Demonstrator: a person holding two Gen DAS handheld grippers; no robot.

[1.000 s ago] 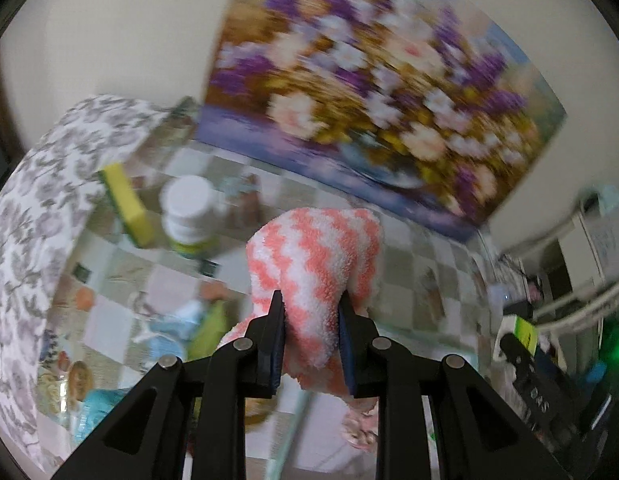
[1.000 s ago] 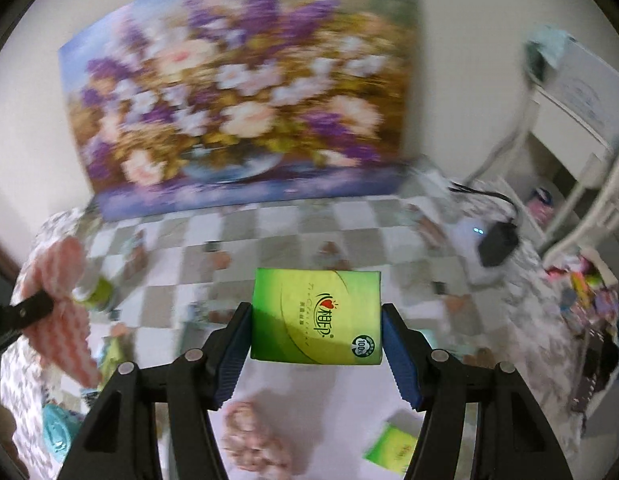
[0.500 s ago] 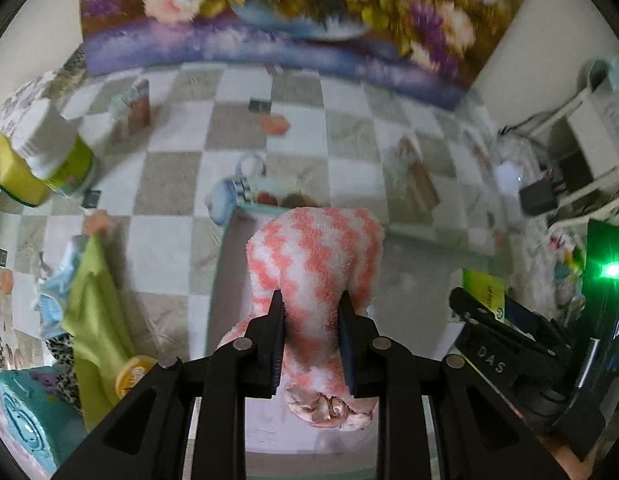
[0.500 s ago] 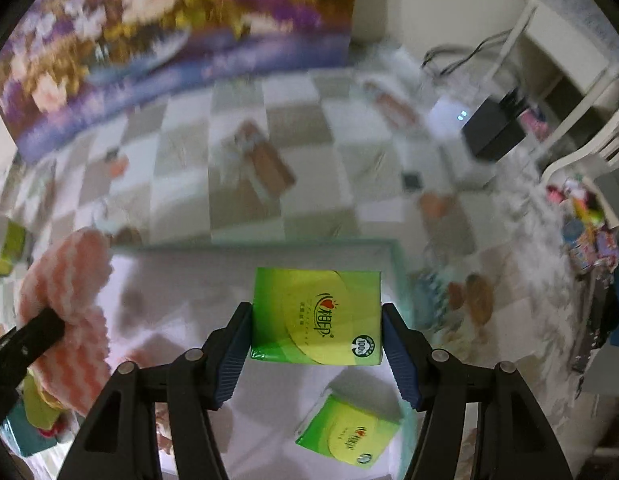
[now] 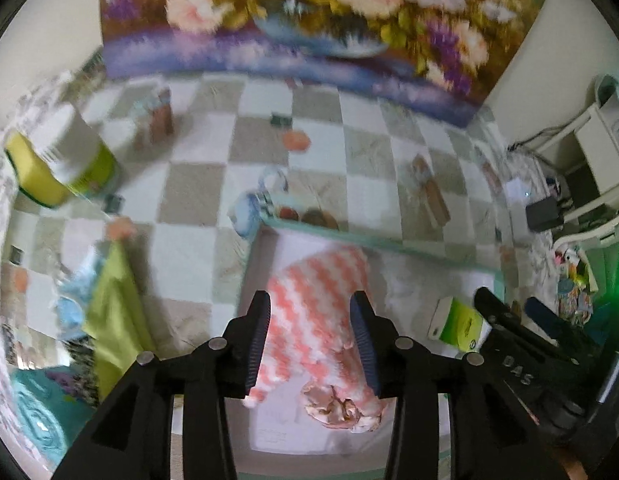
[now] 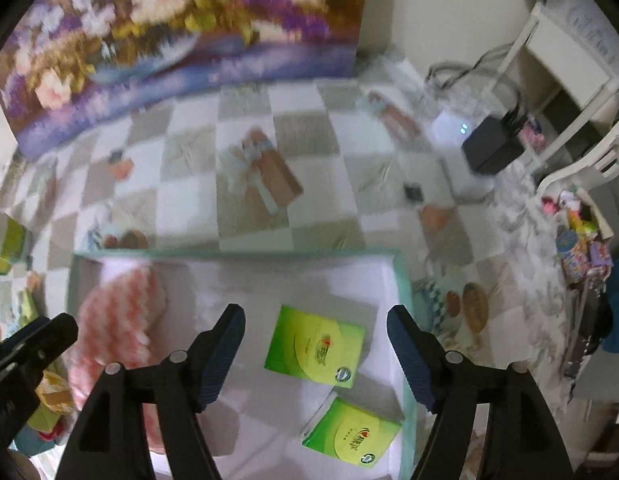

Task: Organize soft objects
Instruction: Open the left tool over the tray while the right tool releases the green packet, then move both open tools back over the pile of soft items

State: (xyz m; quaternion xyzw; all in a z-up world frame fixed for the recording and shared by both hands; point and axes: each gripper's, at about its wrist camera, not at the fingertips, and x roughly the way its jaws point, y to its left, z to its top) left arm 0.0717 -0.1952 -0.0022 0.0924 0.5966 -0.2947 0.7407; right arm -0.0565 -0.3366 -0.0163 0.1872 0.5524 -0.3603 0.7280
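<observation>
A white box with a teal rim (image 5: 373,240) (image 6: 237,257) lies on the checked tablecloth. The pink-and-white zigzag towel (image 5: 321,300) (image 6: 121,312) lies in its left part, over a crumpled pink item (image 5: 333,404). My left gripper (image 5: 311,344) is open above the towel, jaws apart on either side of it. Two green tissue packs (image 6: 315,344) (image 6: 351,432) lie in the box's right part. My right gripper (image 6: 315,354) is open and empty above the nearer-to-centre pack. One pack shows in the left wrist view (image 5: 459,322).
A green cloth (image 5: 113,312), a white jar (image 5: 75,152) and a yellow sponge (image 5: 33,176) lie left of the box. A flower painting (image 5: 309,12) leans on the wall behind. A black charger (image 6: 493,144) and white furniture (image 6: 565,60) stand at the right.
Both grippers came down over the box and opened. The towel dropped from the left gripper into the box; the green tissue pack dropped from the right gripper beside the other pack.
</observation>
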